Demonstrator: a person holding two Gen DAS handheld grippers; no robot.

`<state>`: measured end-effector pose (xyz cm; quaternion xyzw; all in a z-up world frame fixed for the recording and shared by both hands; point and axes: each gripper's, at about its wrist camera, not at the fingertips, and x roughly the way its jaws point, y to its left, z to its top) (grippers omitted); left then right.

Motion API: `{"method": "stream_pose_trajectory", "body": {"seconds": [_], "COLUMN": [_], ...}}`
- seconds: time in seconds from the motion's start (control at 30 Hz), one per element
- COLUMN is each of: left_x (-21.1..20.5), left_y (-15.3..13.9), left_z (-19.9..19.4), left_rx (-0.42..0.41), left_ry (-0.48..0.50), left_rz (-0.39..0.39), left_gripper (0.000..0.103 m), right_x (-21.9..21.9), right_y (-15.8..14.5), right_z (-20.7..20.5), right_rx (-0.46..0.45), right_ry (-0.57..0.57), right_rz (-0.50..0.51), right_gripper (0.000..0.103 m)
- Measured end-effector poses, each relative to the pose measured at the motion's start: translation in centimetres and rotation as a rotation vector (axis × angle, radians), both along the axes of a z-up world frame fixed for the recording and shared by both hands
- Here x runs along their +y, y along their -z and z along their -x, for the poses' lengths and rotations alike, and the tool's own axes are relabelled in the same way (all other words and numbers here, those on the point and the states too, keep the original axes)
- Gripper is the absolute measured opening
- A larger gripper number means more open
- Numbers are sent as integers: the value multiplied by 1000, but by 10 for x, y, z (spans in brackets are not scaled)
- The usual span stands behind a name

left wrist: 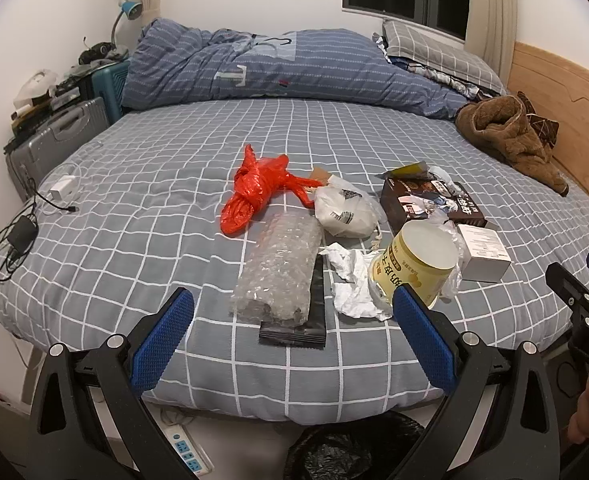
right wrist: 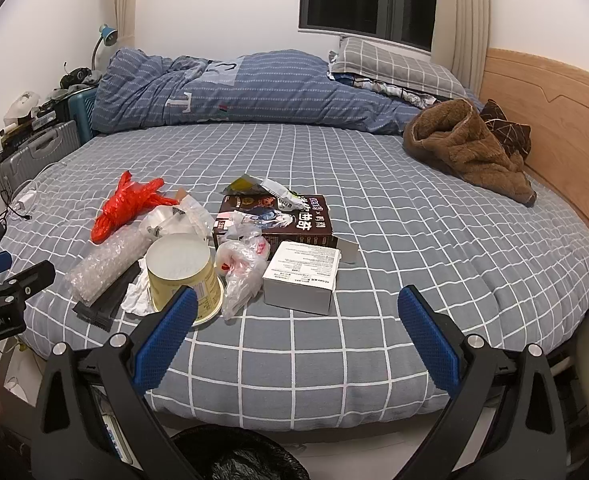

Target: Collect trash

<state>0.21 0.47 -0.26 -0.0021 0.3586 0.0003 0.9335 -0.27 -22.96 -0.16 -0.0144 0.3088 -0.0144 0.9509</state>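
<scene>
Trash lies on the grey checked bed: a red plastic bag (left wrist: 254, 192) (right wrist: 126, 204), a bubble-wrap roll (left wrist: 280, 272) (right wrist: 102, 264) on a black pouch (left wrist: 294, 334), a yellow tub (left wrist: 414, 268) (right wrist: 182, 276) lying upside down, crumpled white paper (left wrist: 352, 284), a white bag (left wrist: 344, 210), a brown box (left wrist: 430, 200) (right wrist: 274, 216), a white box (left wrist: 482, 252) (right wrist: 302, 276), a clear bag (right wrist: 242, 268). My left gripper (left wrist: 294, 300) hangs open over the bed's near edge, facing the bubble wrap. My right gripper (right wrist: 298, 300) is open just short of the white box. Both are empty.
A black-lined bin (left wrist: 354, 448) (right wrist: 238, 456) sits on the floor below the bed edge. A folded blue duvet (left wrist: 286, 68) and a brown garment (left wrist: 514, 136) lie at the far side. Chargers and cables (left wrist: 34, 216) rest at the left edge, a power strip (left wrist: 184, 450) on the floor.
</scene>
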Motion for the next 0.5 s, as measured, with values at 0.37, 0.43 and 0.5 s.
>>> {"method": "stream_pose_trajectory", "body": {"seconds": [0.37, 0.43, 0.5], "left_x": [-1, -1, -1], "left_y": [-2, -2, -2], "left_z": [0, 0, 0], "left_rx": [-2, -2, -1], "left_ry": [9, 8, 8], "left_rz": [2, 2, 2], "left_gripper": [97, 97, 97], "right_x": [0, -1, -2], "right_y": [0, 0, 0], "right_z": [0, 0, 0], "right_rx": [-1, 1, 2], "right_ry": [0, -1, 0], "right_rz": [0, -1, -4], "right_gripper": [96, 96, 96]}}
